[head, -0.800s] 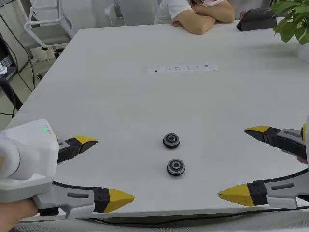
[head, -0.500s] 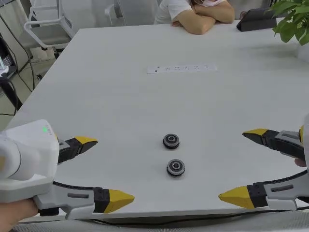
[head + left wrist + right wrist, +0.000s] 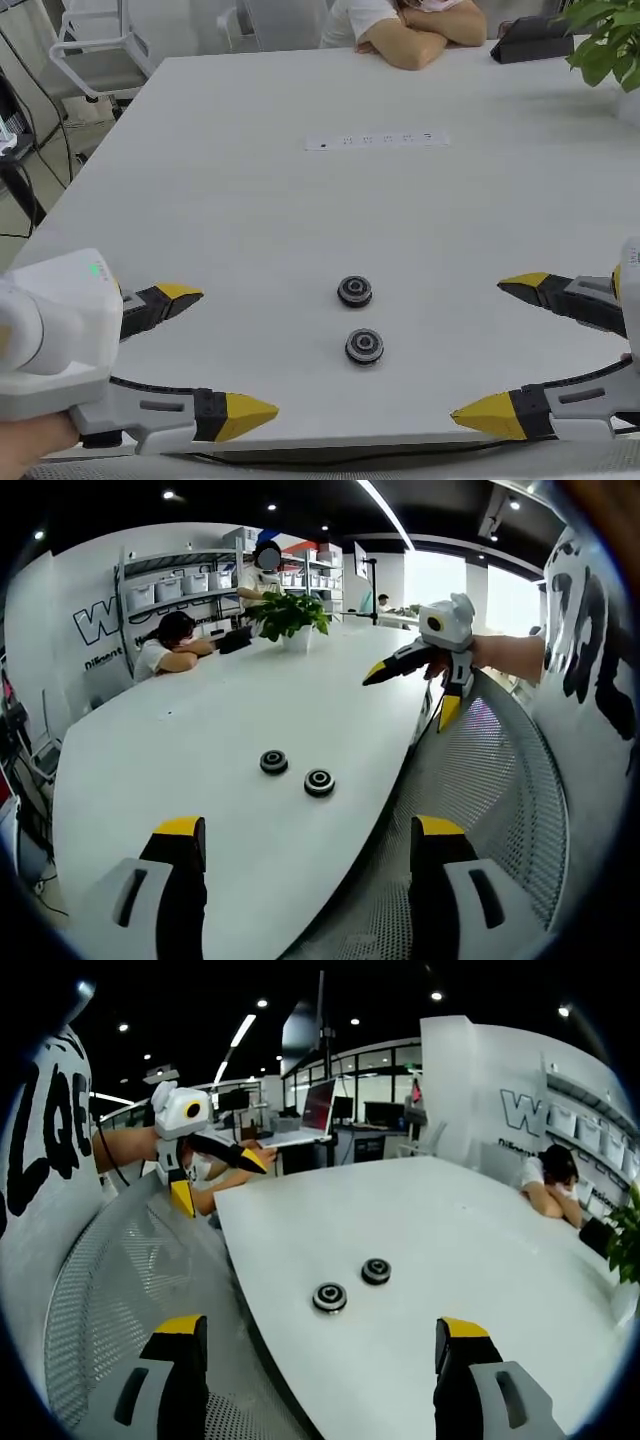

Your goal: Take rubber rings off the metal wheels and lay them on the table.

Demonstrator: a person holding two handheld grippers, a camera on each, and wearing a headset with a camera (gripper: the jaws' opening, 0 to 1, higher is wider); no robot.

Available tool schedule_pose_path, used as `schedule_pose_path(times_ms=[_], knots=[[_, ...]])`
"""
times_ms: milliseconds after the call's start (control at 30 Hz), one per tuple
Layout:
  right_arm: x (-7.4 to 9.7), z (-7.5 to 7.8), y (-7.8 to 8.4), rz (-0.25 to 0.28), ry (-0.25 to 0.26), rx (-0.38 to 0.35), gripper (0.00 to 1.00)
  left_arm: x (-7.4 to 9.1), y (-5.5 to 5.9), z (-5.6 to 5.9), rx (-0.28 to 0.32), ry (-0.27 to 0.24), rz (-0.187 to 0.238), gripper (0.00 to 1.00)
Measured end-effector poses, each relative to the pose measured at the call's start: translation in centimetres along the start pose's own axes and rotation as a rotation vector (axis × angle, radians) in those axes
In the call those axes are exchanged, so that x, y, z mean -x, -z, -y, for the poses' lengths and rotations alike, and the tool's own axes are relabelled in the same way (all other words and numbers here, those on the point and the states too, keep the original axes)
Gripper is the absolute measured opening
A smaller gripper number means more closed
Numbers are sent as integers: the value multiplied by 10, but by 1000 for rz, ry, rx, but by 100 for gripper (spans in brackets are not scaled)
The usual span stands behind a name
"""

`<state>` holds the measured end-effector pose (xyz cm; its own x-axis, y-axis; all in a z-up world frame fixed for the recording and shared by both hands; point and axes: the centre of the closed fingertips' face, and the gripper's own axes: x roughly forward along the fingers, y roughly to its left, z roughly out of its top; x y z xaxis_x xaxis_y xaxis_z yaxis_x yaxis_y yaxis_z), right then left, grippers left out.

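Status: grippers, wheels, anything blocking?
Left gripper open, right gripper open, both empty. Far wheel, near wheel on table, rings on. Nothing between grippers and wheels.

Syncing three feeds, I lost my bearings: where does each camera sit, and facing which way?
Head view: on the headset, looking forward and down at the table; left gripper and right gripper, both open.
Left gripper view: on that gripper, facing the right gripper; own jaws and shirt show.
Right gripper view: mirrored, facing the left gripper; jaws, shirt too.
All share near wheel and far wheel.
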<state>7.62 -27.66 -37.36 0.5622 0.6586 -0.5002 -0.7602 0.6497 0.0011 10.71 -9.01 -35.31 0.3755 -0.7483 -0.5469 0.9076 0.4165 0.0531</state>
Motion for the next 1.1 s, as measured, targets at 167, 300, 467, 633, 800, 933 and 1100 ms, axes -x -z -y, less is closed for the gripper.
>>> schedule_pose_path(times_ms=[167, 300, 467, 633, 800, 933, 1100], knots=[[0, 2, -1, 8, 8, 2, 98, -1, 0, -1, 2, -1, 1, 82], [0, 2, 1, -1, 6, 0, 96, -2, 0, 0, 3, 4, -3, 82], [-1, 3, 3, -6, 4, -3, 96, -3, 0, 0, 1, 13, -4, 82], [-1, 4, 2, -5, 0, -5, 94, -5, -1, -1, 2, 14, -1, 83], [-1, 5, 2, -1, -4, -10, 92, -6, 0, -3, 5, 10, 0, 83], [-2, 5, 3, -6, -6, -14, 91, -7, 0, -3, 3, 13, 1, 82], [-2, 6, 3, -7, -4, -22, 91, -8, -1, -2, -1, 20, 7, 82]])
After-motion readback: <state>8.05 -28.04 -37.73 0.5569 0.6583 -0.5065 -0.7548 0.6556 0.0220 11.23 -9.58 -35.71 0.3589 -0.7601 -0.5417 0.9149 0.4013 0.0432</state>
